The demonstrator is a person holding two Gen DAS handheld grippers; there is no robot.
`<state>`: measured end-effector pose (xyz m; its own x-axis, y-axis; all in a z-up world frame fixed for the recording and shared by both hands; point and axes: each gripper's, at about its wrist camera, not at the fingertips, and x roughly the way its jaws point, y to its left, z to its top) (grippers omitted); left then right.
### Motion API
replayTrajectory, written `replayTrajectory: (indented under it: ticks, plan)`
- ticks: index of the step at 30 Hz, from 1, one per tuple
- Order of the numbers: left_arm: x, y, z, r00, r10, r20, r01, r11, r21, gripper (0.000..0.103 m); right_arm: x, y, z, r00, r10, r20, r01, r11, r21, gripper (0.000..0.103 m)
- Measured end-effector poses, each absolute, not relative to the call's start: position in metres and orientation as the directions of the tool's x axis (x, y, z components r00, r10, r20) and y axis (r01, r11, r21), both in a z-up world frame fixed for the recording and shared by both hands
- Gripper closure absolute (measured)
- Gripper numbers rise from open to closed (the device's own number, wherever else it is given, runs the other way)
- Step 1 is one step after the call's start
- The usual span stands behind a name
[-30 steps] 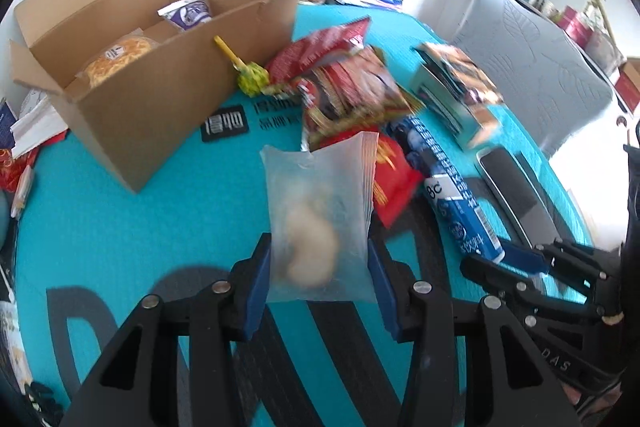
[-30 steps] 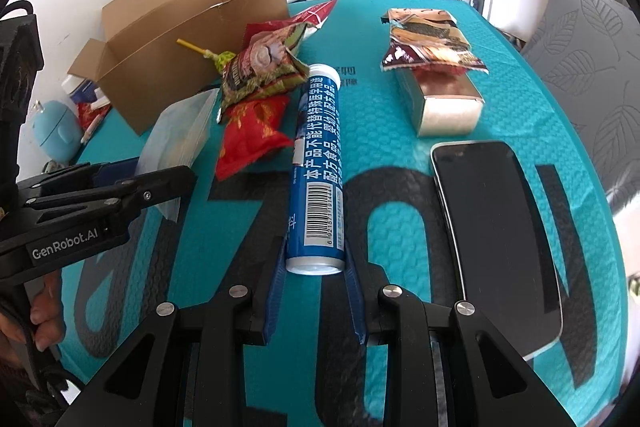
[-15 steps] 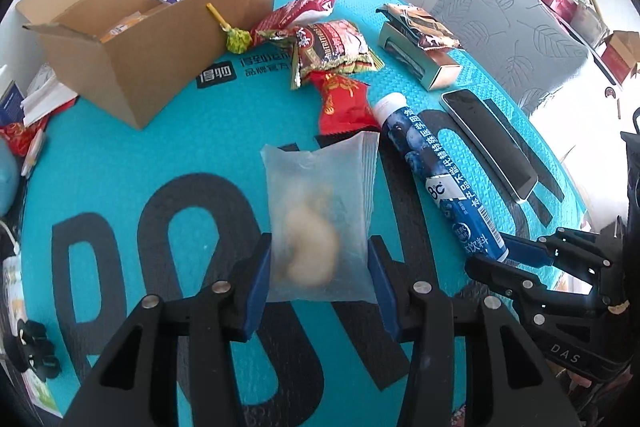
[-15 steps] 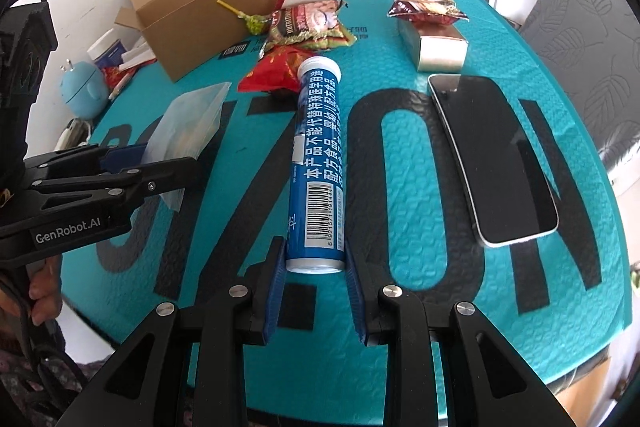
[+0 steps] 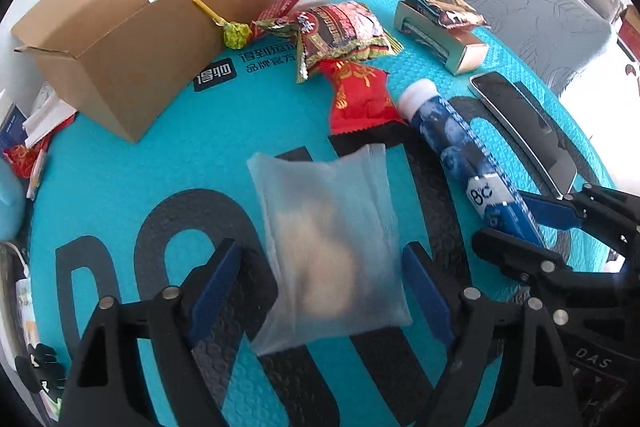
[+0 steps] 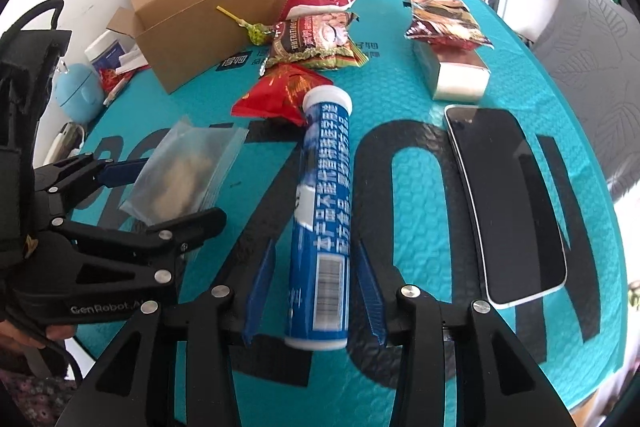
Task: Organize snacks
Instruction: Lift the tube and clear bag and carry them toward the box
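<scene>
Now both hand-held grippers' jaws have just opened, clearing pouch (image 5: 332, 251) and tube (image 6: 324, 227).

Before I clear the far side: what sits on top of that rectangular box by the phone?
A brown crinkled snack packet lies across the box, overhanging its far end. The box top beneath it is covered; anything inside cannot be seen.

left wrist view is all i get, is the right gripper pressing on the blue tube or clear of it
Observer: Clear. The right gripper has just been opening its jaws; the blue tube lies between them with a gap on each side.
Operator: which end is at the fingers
Observer: The barcode end.
Operator: anything behind my left gripper
Observer: A hand holds the left gripper from below. Its jaws have just been opening around the clear pouch.
</scene>
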<state>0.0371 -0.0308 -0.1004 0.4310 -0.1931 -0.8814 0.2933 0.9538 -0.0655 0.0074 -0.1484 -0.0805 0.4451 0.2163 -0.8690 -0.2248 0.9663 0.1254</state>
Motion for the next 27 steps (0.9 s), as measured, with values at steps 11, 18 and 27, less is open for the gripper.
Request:
replayTrajectory:
  ticks: [11, 18, 27]
  plan:
    - [0.038, -0.012, -0.097, 0.478, -0.219, -0.851, 0.272, 0.958, -0.094, 0.059, 0.017, -0.138, -0.084, 0.481, 0.163, -0.861, -0.251, 0.967, 0.043, 0.075]
    - [0.031, -0.007, -0.086, 0.485, -0.251, -0.838, 0.282, 0.952, -0.122, 0.060, 0.012, -0.147, -0.080, 0.462, 0.227, -0.857, -0.230, 0.964, 0.131, 0.075]
    - [0.022, -0.007, -0.058, 0.531, -0.274, -0.802, 0.305, 0.945, -0.121, 0.060, -0.002, -0.142, -0.061, 0.475, 0.275, -0.836, -0.248, 0.953, 0.173, 0.075]
